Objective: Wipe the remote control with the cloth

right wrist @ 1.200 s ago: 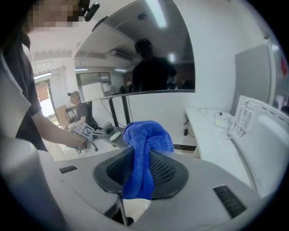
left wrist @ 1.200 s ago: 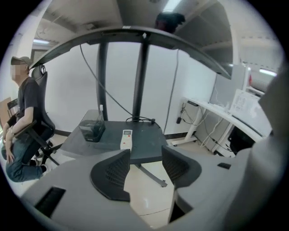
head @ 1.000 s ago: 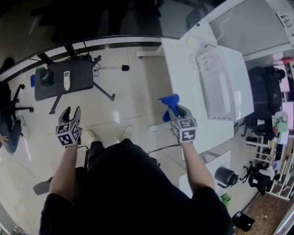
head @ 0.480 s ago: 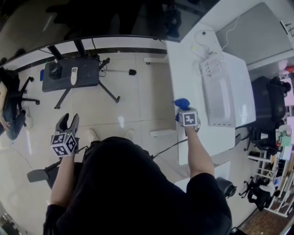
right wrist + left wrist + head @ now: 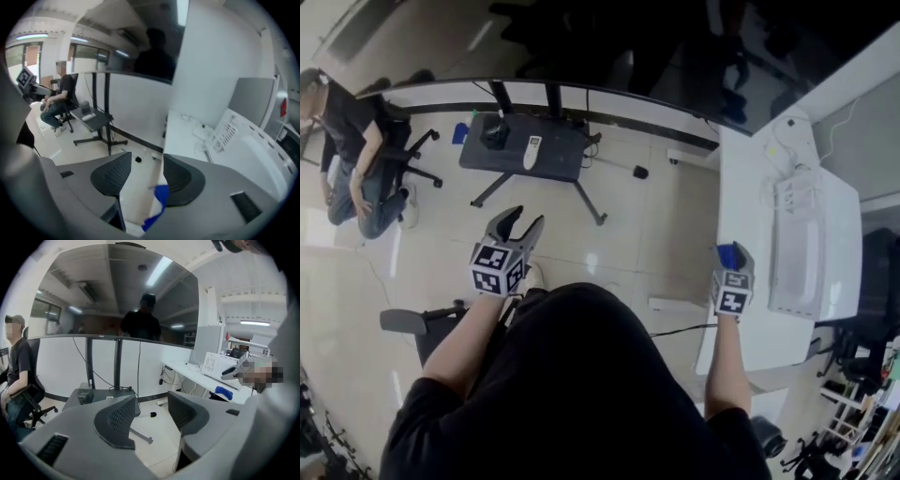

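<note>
The right gripper (image 5: 145, 176) stood wide, its jaws having just been opening, with the blue cloth (image 5: 160, 197) loose between them, draped against 1 pad but not pinched. The cloth seemed to rest at the left edge of the white surface (image 5: 750, 216), near a white appliance (image 5: 811, 258). The left gripper (image 5: 152, 411) was also wide, with nothing between its jaws, and hung over the floor (image 5: 619, 216). The white remote control (image 5: 531, 152) lay near the middle of a small dark surface (image 5: 562, 159), well apart from both grippers. The cloth looked light, soft and limp, best pinched at a bunched fold. The remote looked light, stiff and smooth, likely to slide when rubbed, so its 2 long sides suited a steadying hold.
</note>
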Tool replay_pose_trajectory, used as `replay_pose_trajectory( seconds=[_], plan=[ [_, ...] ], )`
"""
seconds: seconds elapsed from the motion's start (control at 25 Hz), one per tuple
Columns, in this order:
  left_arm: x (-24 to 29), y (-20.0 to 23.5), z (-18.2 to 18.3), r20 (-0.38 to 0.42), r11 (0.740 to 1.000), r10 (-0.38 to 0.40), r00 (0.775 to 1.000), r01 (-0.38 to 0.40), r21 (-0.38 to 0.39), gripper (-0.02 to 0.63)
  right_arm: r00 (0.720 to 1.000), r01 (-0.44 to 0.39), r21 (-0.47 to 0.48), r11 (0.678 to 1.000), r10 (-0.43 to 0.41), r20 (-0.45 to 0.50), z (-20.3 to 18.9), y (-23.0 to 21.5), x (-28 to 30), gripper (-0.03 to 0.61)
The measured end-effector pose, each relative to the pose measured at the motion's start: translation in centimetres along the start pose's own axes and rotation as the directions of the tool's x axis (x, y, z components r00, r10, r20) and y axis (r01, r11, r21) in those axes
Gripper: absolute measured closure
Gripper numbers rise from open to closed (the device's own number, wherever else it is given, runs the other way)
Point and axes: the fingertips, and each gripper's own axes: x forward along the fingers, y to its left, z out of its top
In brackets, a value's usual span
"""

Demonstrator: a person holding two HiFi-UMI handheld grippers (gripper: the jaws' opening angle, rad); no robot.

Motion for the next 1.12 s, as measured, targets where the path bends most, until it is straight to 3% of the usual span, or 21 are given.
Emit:
replay_pose_trajectory(
  seconds=[0.08,0.2,0.32,0.44,0.56,0.72,1.12],
  plan=[
    [0.7,-0.9,1.7,0.023,0.999,-0.039,0.999,0.039,0.020,0.390,0.988,-0.100,-0.039,0.994,0.104,0.117,5.6,5.8,-0.8,0.360],
    [1.9,-2.7,4.0,0.053,0.994,-0.102,0.993,0.099,0.055,0.390,0.931,-0.266,-0.089,0.960,0.280,0.235,12.4,14.5,-2.2,0.360],
    [3.0,-4.5,5.9,0.067,0.982,-0.163,0.984,0.156,0.104,0.390,0.861,-0.393,-0.133,0.910,0.415,0.294,17.2,21.7,-3.3,0.378],
    [3.9,-5.7,8.0,0.090,0.971,-0.201,0.975,0.187,0.147,0.393,0.818,-0.451,-0.162,0.878,0.479,0.317,19.7,25.9,-3.7,0.453],
    [4.3,-6.6,9.5,0.110,0.961,-0.230,0.967,0.208,0.185,0.482,0.801,-0.458,-0.190,0.868,0.496,0.335,20.6,27.6,-3.5,0.528],
    [4.5,-7.0,10.5,0.117,0.950,-0.236,0.965,0.204,0.235,0.601,0.798,-0.461,-0.180,0.869,0.495,0.344,21.6,28.4,-3.5,0.568],
    [4.8,-7.5,10.8,0.105,0.937,-0.251,0.962,0.215,0.274,0.612,0.788,-0.471,-0.195,0.860,0.510,0.344,22.5,29.7,-3.3,0.571]
  ],
)
